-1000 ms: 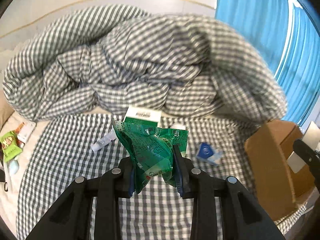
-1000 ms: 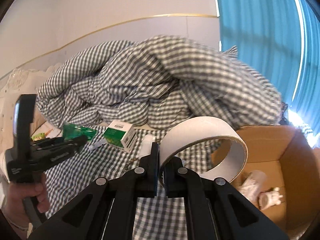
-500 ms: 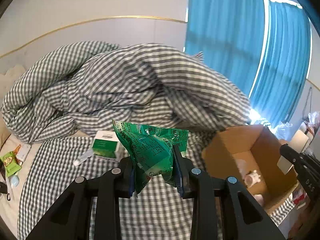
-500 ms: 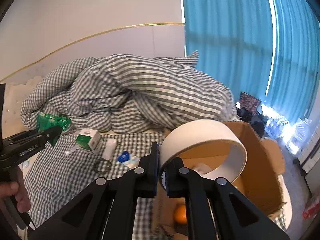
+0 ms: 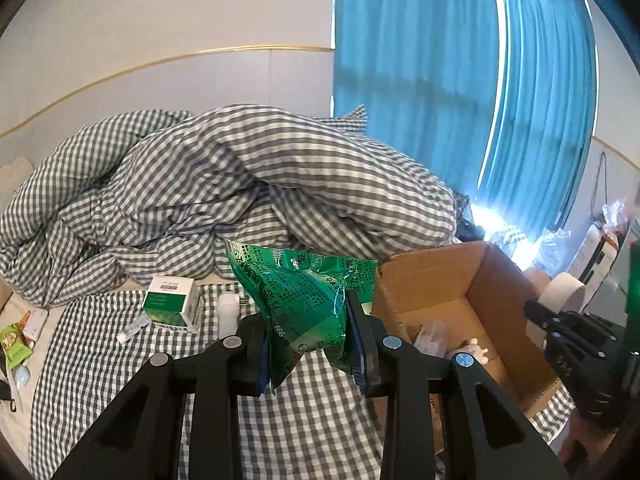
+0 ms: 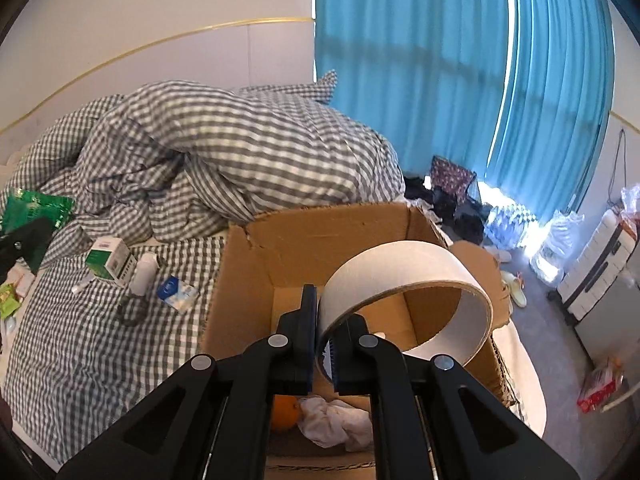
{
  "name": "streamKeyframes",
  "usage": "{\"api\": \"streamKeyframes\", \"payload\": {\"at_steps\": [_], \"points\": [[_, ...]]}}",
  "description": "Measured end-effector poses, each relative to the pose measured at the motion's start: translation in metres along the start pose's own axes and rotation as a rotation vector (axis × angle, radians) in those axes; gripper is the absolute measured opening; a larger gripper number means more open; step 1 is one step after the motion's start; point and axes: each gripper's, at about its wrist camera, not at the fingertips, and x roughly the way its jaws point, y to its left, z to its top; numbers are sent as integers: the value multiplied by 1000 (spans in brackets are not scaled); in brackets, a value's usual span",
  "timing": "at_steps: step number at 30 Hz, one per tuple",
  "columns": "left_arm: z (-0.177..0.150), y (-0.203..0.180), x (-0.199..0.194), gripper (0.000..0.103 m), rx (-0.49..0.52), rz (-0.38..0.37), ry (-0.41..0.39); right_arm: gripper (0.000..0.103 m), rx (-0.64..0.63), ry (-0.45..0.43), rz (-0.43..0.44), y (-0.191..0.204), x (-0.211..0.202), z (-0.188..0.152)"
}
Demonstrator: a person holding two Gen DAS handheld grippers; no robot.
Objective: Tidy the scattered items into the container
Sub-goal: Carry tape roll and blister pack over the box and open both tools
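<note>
My left gripper [image 5: 308,320] is shut on a green foil snack bag [image 5: 304,292], held up above the checked bed sheet just left of the open cardboard box [image 5: 440,276]. My right gripper [image 6: 324,320] is shut on the wall of a white tape roll [image 6: 404,264], which hangs over the inside of the cardboard box [image 6: 320,236]. An orange [image 6: 285,408] and a crumpled white cloth [image 6: 336,420] lie in the box. In the left wrist view the tape roll [image 5: 564,292] shows beyond the box's right wall. The right wrist view catches the green bag [image 6: 36,204] at far left.
On the sheet lie a green-and-white carton [image 5: 172,304], a white bottle [image 5: 228,308], a small tube [image 5: 134,326] and a blue packet [image 6: 176,292]. A heaped checked duvet [image 5: 240,184] fills the back. Snack packets [image 5: 12,344] sit at the far left. Blue curtains hang right.
Both grippers have swung right toward the box, each keeping its grip. The tape roll now hangs over the box's inside; the green bag has risen and come close to the box's left wall.
</note>
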Motion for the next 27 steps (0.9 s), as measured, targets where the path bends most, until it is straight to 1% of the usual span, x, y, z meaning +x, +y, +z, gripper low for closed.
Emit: {"api": "streamKeyframes", "payload": {"at_steps": [4,6,7,8,9,10,12,14,17,19,23,27], "points": [[1,-14,3,31,18,-8,6,6,15,26,-1,-12,8,-2],[1,-22,5,31,28,-12,8,18,24,42,-8,-15,12,-4],[1,-25,6,31,32,-14,10,48,32,49,-15,-18,14,-5],[1,-28,7,31,35,-17,12,82,45,61,-18,-20,16,-6],[1,-32,8,31,37,-21,14,90,63,65,-9,-25,17,-8],[0,-35,9,31,40,-24,16,92,71,59,-8,-27,16,-10],[-1,-42,11,31,47,-30,21,92,79,64,-33,-33,15,-12],[-3,-49,13,31,52,-36,27,94,86,89,-42,-38,18,-14],[-4,-55,15,31,54,-43,34,94,99,121,-30,-47,20,-17],[-4,-58,16,31,56,-48,35,94,95,116,-38,-51,17,-20],[-5,-65,18,31,62,-58,40,94,102,110,-26,-57,10,-22],[-6,-75,23,31,72,-83,50,94,116,65,-45,-64,-4,-24]]}}
